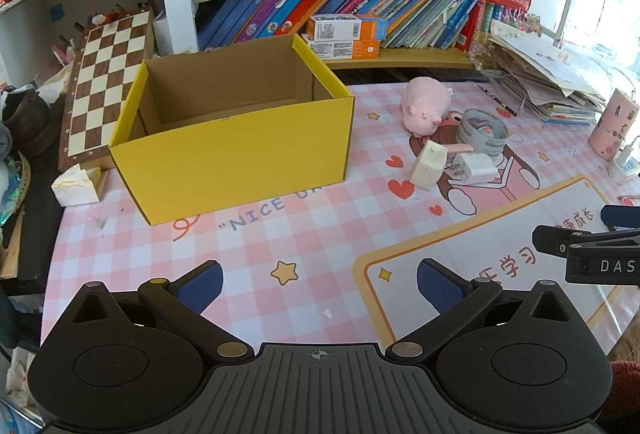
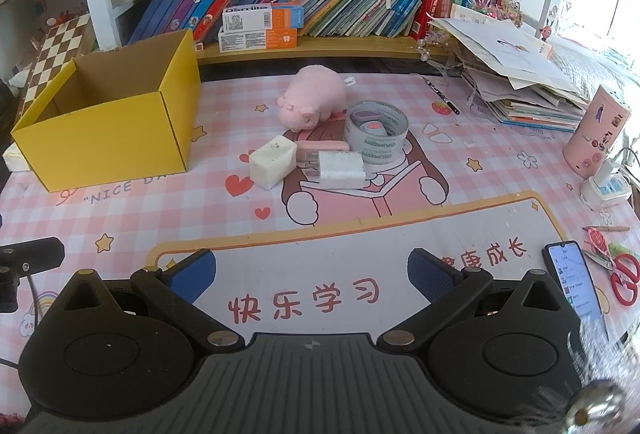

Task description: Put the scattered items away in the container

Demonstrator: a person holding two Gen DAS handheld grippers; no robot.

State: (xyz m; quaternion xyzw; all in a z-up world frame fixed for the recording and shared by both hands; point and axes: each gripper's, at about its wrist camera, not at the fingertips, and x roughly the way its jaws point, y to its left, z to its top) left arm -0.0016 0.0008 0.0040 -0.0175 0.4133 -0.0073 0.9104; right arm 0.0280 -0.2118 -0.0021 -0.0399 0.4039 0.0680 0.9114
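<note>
Left wrist view: the left gripper (image 1: 320, 284) hangs low over the pink checked mat (image 1: 280, 234), its blue-padded fingers (image 1: 202, 284) spread wide with nothing between them. Ahead and to the left stands the yellow box (image 1: 228, 157), open on top, its inside bare as far as can be seen. Right of the box, apart from it, lies a cluster: a pink plush (image 1: 426, 107) at the back, a tape roll (image 1: 482, 133) just beside it, a cream block (image 1: 429, 165) in front, and a white charger (image 1: 476, 169) touching the block's right side. A chessboard (image 1: 104, 81) leans behind the box on the left. The right gripper's black frame (image 1: 592, 250) shows at the right edge.

Right wrist view: the right gripper (image 2: 312, 274) is likewise spread and empty above the mat's white panel. The box (image 2: 108, 137) sits far left. The plush (image 2: 314, 99), roll (image 2: 376, 133), block (image 2: 274, 161) and charger (image 2: 342, 169) group at the mat's centre, with a flat pink piece (image 2: 324, 145) between block and roll. A phone (image 2: 574, 282) and red scissors (image 2: 624, 278) lie at the right.
</note>
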